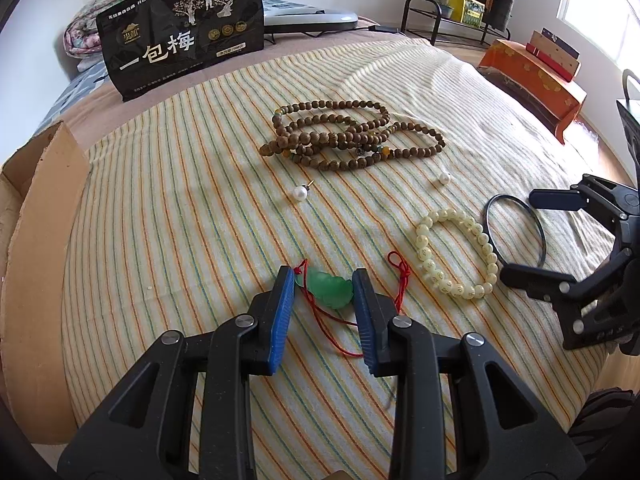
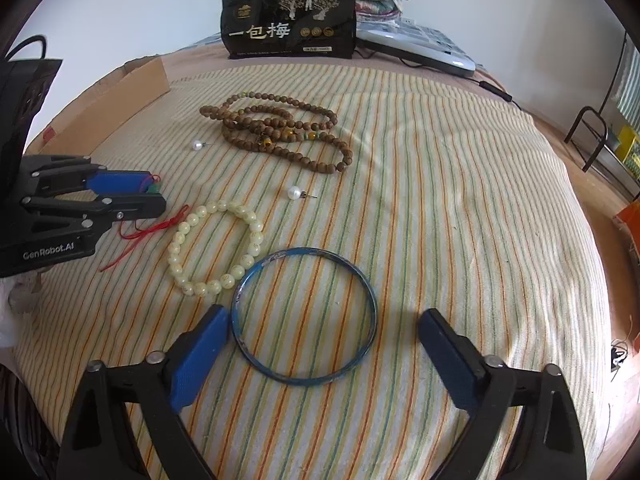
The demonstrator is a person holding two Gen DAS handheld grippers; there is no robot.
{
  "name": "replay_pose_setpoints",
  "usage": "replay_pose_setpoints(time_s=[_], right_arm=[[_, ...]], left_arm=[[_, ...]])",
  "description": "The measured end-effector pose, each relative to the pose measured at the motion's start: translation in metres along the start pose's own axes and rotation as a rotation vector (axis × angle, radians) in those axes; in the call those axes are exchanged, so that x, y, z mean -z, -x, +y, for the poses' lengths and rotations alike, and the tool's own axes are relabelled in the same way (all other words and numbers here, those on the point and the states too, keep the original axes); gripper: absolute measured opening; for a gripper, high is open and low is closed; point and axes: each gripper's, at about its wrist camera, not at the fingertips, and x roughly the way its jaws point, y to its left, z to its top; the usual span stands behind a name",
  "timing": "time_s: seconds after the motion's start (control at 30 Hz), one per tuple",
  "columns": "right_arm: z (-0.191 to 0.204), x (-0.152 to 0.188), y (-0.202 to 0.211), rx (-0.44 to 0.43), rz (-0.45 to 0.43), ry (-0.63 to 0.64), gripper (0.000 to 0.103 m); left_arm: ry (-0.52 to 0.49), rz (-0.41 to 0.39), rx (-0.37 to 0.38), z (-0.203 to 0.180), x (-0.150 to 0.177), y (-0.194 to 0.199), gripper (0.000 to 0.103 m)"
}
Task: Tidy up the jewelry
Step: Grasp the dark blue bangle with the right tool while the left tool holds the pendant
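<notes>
A green jade pendant (image 1: 330, 290) on a red cord (image 1: 402, 272) lies on the striped cloth (image 1: 180, 220). My left gripper (image 1: 324, 274) is shut on it, with a blue pad touching each side. In the right wrist view, green shows between the left gripper's (image 2: 157, 189) fingers. My right gripper (image 2: 324, 314) stands open and low around a blue bangle (image 2: 304, 250). Its left pad is almost at the bangle's rim and its right pad is well clear. A cream bead bracelet (image 2: 174, 246) lies between the two grippers.
A long string of brown wooden beads (image 1: 352, 136) is heaped further back, with two pearl earrings (image 1: 300, 193) (image 1: 444, 178) in front of it. A black pouch (image 1: 180, 40) stands at the far edge. A cardboard box (image 1: 36, 200) is at the left.
</notes>
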Motion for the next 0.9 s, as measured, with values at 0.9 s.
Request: replay_pose_setpoints(time_s=[0.9], right_arm=[[-0.005,-0.009,0.054,-0.012,-0.078,-0.055,0.074]], left_arm=[[0.064,-0.118,0.023,0.012,-0.005,0.072,0.029]])
